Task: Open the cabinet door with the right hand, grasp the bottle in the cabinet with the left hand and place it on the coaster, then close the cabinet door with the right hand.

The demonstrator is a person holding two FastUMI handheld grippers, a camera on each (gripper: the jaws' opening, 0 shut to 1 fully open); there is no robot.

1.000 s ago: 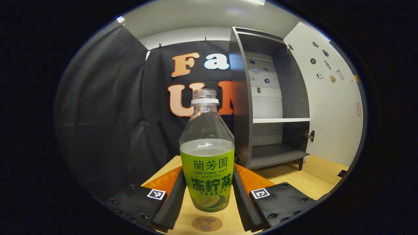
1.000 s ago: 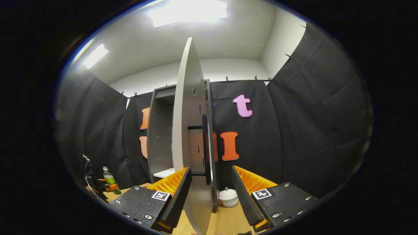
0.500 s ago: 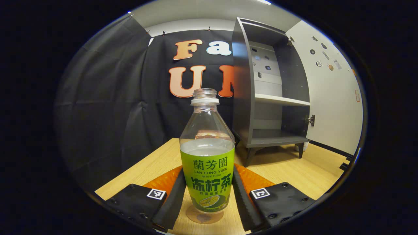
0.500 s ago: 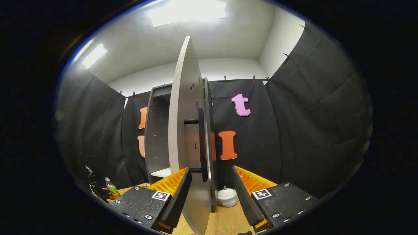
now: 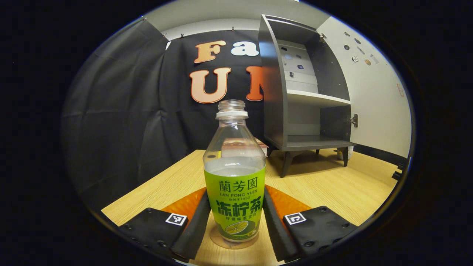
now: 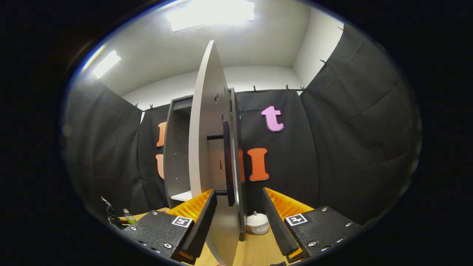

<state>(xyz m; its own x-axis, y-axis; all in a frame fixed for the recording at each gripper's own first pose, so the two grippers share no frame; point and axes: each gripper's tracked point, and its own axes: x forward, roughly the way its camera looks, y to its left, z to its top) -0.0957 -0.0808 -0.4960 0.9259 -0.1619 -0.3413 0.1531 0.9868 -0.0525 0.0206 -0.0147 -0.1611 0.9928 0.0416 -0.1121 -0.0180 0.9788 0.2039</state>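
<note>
A clear bottle (image 5: 234,192) with a green label and no cap stands upright on the round coaster (image 5: 233,245), which lies on the wooden table. My left gripper (image 5: 235,195) is shut on the bottle, one finger pressing each side of the label. Beyond it the grey cabinet (image 5: 273,92) stands open, its shelves bare and its white door (image 5: 373,96) swung out to the right. In the right gripper view the door (image 6: 207,147) is seen edge-on, with its dark handle (image 6: 226,162) between the fingers of my right gripper (image 6: 239,193), which is open. The bottle (image 6: 129,218) shows small at far left.
A small white lidded jar (image 6: 257,223) sits on the table by the cabinet's foot. Light wooden tabletop (image 5: 325,188) stretches between the coaster and the cabinet. The table's left edge (image 5: 147,184) runs close beside the coaster.
The left gripper has come down with the bottle, whose base now rests on the coaster. The right gripper has barely moved at the door's edge.
</note>
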